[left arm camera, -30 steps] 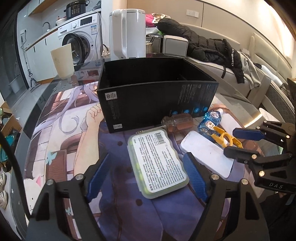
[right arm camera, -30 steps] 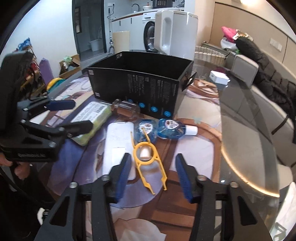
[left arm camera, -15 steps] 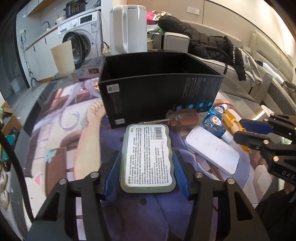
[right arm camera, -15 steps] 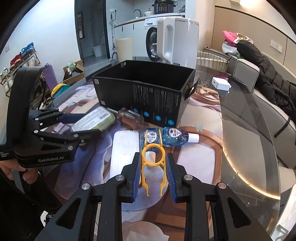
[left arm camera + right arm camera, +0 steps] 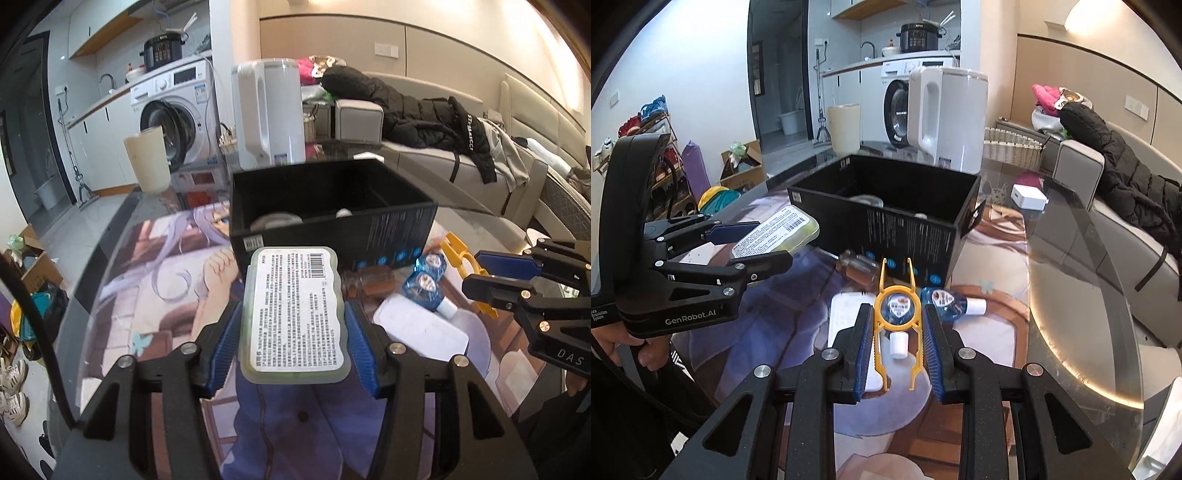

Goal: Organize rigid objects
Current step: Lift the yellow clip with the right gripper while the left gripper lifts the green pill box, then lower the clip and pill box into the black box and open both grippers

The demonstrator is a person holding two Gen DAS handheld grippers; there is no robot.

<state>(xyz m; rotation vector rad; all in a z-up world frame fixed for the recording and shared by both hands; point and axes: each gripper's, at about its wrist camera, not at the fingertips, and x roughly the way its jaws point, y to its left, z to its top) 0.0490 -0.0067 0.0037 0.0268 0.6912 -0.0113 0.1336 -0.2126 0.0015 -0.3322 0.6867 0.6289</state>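
Two grippers, both loaded. Left gripper (image 5: 293, 341) is clamped on one flat plastic case (image 5: 295, 314): translucent green, rounded wavy edge, white printed label with barcode facing up; text too small to read. Its jaws have just been closing and now sit pressed on the case's long sides, case off the table. Right gripper (image 5: 895, 345) is clamped on one yellow plastic tool (image 5: 897, 306): ring in the middle, two thin prongs forward, two legs back between the blue ribbed pads (image 5: 865, 350). Its jaws have also just been closing onto it.

Count on the glass table (image 5: 1071, 295), ahead of the right gripper:
- 2 small blue bottles (image 5: 947, 301), clear plastic, white caps, round shield-type labels; one shows through the tool's ring.
- 1 white flat rectangular case (image 5: 844, 317), just left of the pads.
- 1 screwdriver with clear amber handle (image 5: 858, 271), lying against the box wall.
- 1 black cardboard box (image 5: 905, 229), open top, blue round icons and fine print on its near side; a round whitish item or two visible inside, cannot tell what.

Beyond the box: 1 white kettle (image 5: 269, 114), 1 cream cup (image 5: 147, 164), 1 small white cube (image 5: 1028, 197).

Readable writing: "GenRobot.AI" on the left gripper body, "DAS" on the right one. A hand (image 5: 631, 350) grips the left handle.
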